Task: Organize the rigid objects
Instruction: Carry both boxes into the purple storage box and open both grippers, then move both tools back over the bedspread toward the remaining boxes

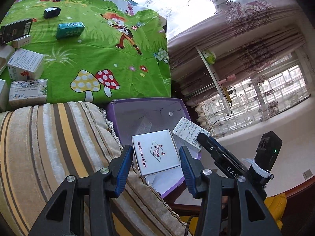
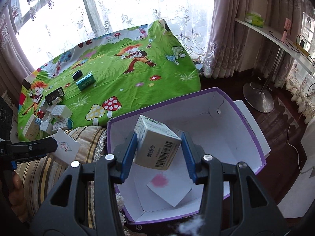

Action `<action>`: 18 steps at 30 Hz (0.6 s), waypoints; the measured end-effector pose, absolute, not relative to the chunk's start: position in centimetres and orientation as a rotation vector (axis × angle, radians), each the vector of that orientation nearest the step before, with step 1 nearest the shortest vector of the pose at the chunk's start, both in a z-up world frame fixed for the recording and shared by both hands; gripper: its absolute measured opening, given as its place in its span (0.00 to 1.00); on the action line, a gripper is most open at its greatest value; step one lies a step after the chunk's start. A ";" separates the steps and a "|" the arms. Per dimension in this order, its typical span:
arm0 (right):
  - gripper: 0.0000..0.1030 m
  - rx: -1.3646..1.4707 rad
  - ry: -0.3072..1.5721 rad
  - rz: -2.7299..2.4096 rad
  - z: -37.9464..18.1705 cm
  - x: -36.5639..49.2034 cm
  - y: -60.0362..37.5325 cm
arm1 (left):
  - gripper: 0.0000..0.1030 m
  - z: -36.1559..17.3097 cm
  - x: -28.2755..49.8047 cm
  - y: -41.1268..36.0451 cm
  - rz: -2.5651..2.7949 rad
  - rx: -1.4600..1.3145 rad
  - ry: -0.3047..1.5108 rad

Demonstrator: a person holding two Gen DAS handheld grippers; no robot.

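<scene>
My left gripper (image 1: 155,157) is shut on a flat white box (image 1: 157,149) printed "made in china". It hangs by the near-left rim of the open purple carton (image 1: 149,108). In the right wrist view that flat white box (image 2: 66,147) is over the striped cushion (image 2: 59,169), just left of the purple carton (image 2: 242,137). My right gripper (image 2: 159,147) is shut on a grey-white barcode box (image 2: 157,147), tilted, above the carton's white inside. In the left wrist view this barcode box (image 1: 187,131) is at the far-right side of the carton.
The table's green cartoon cloth (image 1: 110,59) carries a teal box (image 1: 69,30), a dark box (image 1: 51,12) and several white boxes (image 1: 25,66) at its left. A white card with a pink smudge (image 2: 169,188) lies in the carton. A stand's metal base (image 2: 258,98) rests on the dark floor.
</scene>
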State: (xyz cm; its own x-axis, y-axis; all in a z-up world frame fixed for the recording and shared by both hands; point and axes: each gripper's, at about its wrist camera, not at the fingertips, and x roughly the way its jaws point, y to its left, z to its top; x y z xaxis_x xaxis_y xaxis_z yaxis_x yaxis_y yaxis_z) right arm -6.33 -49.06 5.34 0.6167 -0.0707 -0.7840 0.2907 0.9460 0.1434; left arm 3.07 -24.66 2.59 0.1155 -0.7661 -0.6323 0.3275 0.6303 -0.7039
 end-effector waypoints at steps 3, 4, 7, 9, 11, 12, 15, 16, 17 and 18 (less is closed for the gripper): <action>0.49 0.280 0.896 -0.254 5.0 -6.9 -50.3 | 0.48 2.8 2.6 -26.1 -0.861 -0.402 1.206; 0.49 0.285 0.899 -0.265 4.8 -7.1 -50.7 | 0.48 2.9 2.4 -26.4 -0.867 -0.387 1.206; 0.49 0.292 0.902 -0.300 4.6 -7.7 -51.7 | 0.49 3.0 2.0 -27.5 -0.893 -0.348 1.209; 0.49 0.299 0.913 -0.306 4.4 -7.9 -52.2 | 0.50 3.1 1.6 -28.0 -0.901 -0.317 1.209; 0.50 0.306 0.921 -0.305 4.2 -8.0 -52.5 | 0.55 3.1 1.5 -28.3 -0.895 -0.290 1.219; 0.52 0.309 0.923 -0.305 4.2 -8.0 -52.5 | 0.59 3.1 1.4 -28.3 -0.892 -0.286 1.220; 0.59 0.314 0.917 -0.305 4.3 -8.1 -52.6 | 0.60 3.4 1.3 -28.1 -0.884 -0.265 1.210; 0.60 0.315 0.912 -0.306 4.4 -8.2 -52.6 | 0.60 3.7 1.2 -28.0 -0.880 -0.249 1.202; 0.62 0.313 0.907 -0.306 4.6 -8.2 -52.5 | 0.60 4.0 1.1 -27.8 -0.873 -0.229 1.185; 0.63 0.311 0.903 -0.305 4.7 -8.2 -52.5 | 0.60 4.5 0.9 -27.7 -0.866 -0.205 1.163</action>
